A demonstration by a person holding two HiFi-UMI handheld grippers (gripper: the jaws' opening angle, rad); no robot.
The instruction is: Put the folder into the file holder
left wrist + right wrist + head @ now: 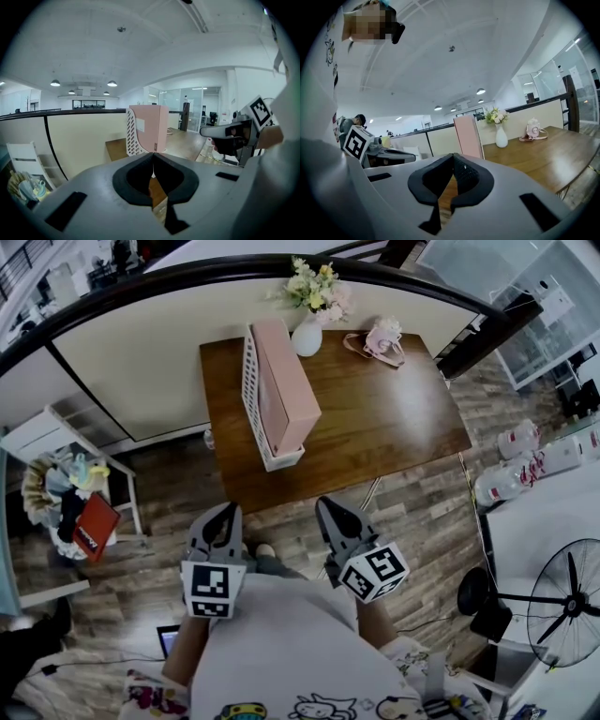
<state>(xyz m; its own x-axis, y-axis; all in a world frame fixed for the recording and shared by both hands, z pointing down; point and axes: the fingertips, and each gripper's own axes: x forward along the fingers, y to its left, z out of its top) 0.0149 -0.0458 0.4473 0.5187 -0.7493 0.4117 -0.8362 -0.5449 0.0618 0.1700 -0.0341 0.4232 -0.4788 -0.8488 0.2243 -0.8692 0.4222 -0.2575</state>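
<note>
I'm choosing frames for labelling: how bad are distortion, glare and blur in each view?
Head view: strong fisheye, the dark railing bows into an arc; faint sheen on the table; otherwise sharp. Left gripper view: black rounded corners, a bright ceiling lamp, the pink folder crisp. Right gripper view: the same dark corners, pale sheen on the table.

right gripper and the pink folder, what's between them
Nothing stands there. In the head view only a strip of wood floor and bare table lie between the shut right gripper and the folder, which sits in the file holder.
</note>
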